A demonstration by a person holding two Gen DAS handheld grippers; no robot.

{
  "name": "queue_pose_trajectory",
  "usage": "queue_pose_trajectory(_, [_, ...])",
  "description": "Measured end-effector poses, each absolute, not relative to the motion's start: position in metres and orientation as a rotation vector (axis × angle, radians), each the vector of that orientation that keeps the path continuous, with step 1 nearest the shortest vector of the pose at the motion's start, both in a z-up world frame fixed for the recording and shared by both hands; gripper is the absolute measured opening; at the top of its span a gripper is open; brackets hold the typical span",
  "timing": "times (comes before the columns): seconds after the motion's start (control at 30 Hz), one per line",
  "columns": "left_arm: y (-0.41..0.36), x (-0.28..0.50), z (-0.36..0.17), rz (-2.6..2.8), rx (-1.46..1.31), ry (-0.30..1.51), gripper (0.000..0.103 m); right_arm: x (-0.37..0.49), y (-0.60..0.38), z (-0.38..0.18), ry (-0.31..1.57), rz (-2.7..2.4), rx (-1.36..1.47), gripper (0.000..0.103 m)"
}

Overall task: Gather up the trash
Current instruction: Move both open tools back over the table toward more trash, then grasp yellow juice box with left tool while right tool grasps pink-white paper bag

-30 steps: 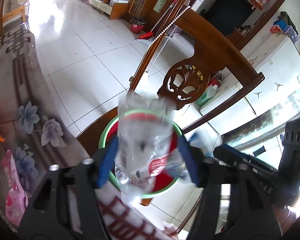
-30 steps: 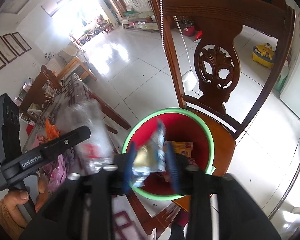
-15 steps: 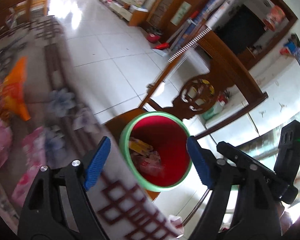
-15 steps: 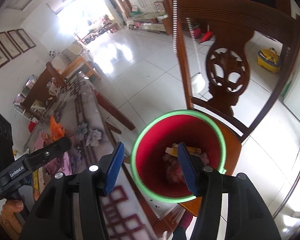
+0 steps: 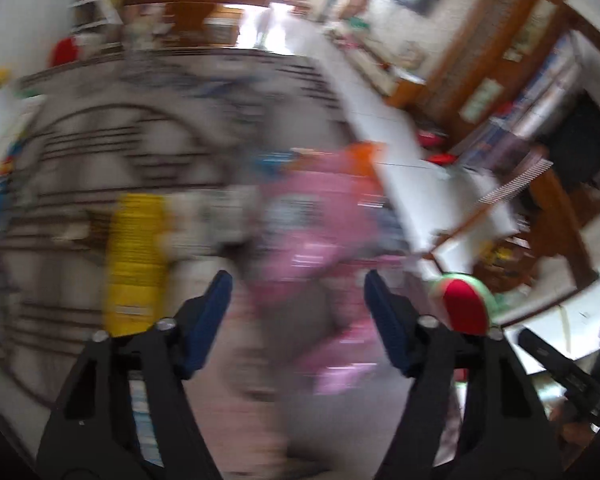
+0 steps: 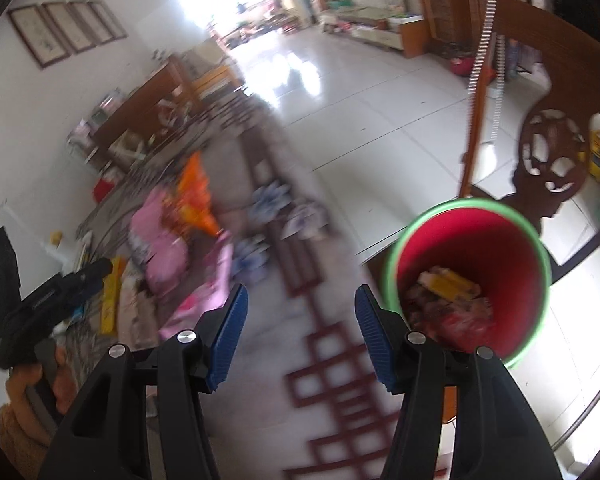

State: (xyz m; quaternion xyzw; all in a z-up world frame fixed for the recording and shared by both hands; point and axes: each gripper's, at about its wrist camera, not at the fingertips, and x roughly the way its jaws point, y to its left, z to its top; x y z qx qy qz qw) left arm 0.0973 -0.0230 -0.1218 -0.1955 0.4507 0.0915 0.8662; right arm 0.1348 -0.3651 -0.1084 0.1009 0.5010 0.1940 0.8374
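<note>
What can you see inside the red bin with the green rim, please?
Inside the red bin lies a pile of crumpled wrappers, with a yellow packet on top. Whatever lies beneath that pile, and the bin's floor, is covered.

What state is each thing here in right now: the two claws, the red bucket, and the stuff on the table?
left gripper: open, nothing between its blue pads; jaws have just been closing.
right gripper: open, empty.
red bin: upright on the chair seat, partly filled with wrappers.
pink bag: lying on the table, not yet picked up.
orange wrapper: lying on the table by the pink bag.
yellow packet: lying on the table, blurred.
</note>
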Motion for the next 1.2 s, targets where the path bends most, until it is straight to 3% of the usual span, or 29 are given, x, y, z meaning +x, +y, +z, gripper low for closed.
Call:
queue_pose_trajectory(0.2, [0.052, 0.08, -0.153, 0.306, -0.49, 1.025, 0.057, 0.111, -0.308, -0.107, 1.077, 0.48, 0.163, 0.054])
queue_pose_trajectory(0.43, [0.062, 0.095, -0.178, 0.225, -0.462, 1.113, 0.057, 0.09, -0.266, -0.107, 1.084, 0.514, 0.156, 0.054])
queue_pose_trajectory(0.57, [0.066, 0.097, -0.189, 0.183, -0.455, 1.151, 0.036, 0.076, -0.248, -0.107, 1.086, 0.52, 0.155, 0.054])
queue_pose_trajectory(1.2, [0.114, 0.04, -0.185, 0.075, -0.469, 1.173, 0.035, 0.082, -0.163, -0.135, 1.177, 0.565, 0.028, 0.054])
